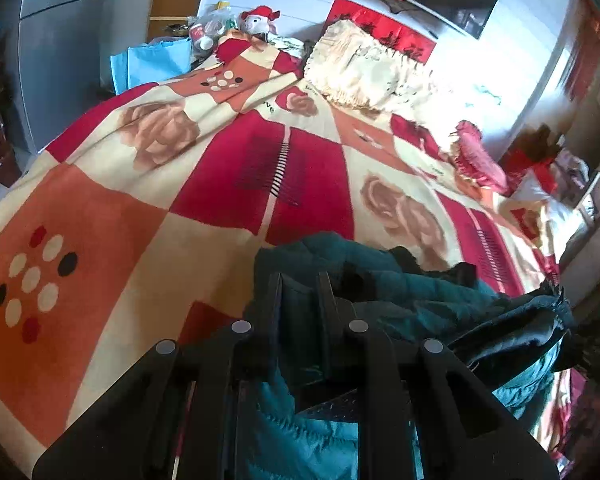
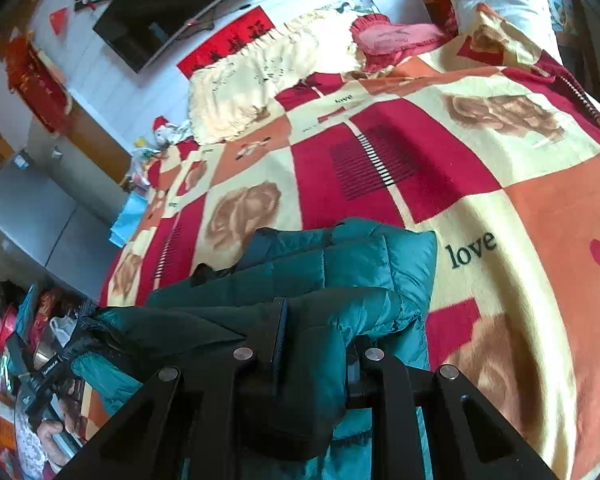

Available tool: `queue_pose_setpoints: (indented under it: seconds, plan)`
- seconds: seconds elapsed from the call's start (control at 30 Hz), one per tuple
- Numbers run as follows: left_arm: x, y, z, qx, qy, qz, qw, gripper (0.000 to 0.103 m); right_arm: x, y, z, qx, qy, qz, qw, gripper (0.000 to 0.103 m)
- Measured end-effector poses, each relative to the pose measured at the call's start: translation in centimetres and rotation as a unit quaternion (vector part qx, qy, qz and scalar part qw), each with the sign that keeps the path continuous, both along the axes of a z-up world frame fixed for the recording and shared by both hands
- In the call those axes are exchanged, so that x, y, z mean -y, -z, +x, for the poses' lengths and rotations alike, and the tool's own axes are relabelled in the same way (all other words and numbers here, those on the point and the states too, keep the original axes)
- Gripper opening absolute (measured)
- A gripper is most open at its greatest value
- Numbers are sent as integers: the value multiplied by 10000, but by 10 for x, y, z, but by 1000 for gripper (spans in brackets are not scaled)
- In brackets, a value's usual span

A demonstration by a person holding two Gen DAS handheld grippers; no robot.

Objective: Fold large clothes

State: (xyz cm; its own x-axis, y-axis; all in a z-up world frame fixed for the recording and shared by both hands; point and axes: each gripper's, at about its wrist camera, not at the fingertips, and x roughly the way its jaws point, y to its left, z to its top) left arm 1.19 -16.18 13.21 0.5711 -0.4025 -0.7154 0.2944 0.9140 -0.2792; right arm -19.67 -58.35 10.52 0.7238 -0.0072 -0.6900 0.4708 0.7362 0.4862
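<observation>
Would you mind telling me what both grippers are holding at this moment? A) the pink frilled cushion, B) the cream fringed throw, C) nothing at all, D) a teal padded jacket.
D: the left gripper and right gripper each have folds of the teal padded jacket pinched between their fingers, above the patterned blanket.

Bare blanket (image 1: pixel 220 184) fills the frame's middle; cream cushion (image 1: pixel 364 72) and red pillow (image 1: pixel 480 160) block the upper right.
</observation>
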Motion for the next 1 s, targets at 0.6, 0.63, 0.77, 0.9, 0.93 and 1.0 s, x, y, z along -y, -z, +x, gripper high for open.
queue_pose_setpoints:
  seconds: [0.6, 0.63, 0.77, 0.9, 0.93, 1.0]
  plan:
    - [11, 33, 32, -433, -11, -18, 9991, 19, 21, 43, 31, -59, 161, 457, 9988, 36]
    - [9, 31, 33, -478, 15, -52, 9988, 19, 20, 40, 30, -44, 158, 458, 9988, 36]
    - [-16, 8, 29, -297, -310, -433, 9981, 53, 13, 21, 25, -2, 121, 198, 9997, 39]
    - [-38, -15, 19, -94, -564, -835, 9949, 65, 5, 0, 22, 122, 30, -48, 9999, 76]
    - [-39, -19, 15, -77, -514, -867, 9949, 65, 4, -6, 20, 152, 89, -155, 9997, 79]
    - [-35, -26, 2, 18, -396, -899, 9952, 65, 1, -19, 16, 221, 174, -351, 9990, 79]
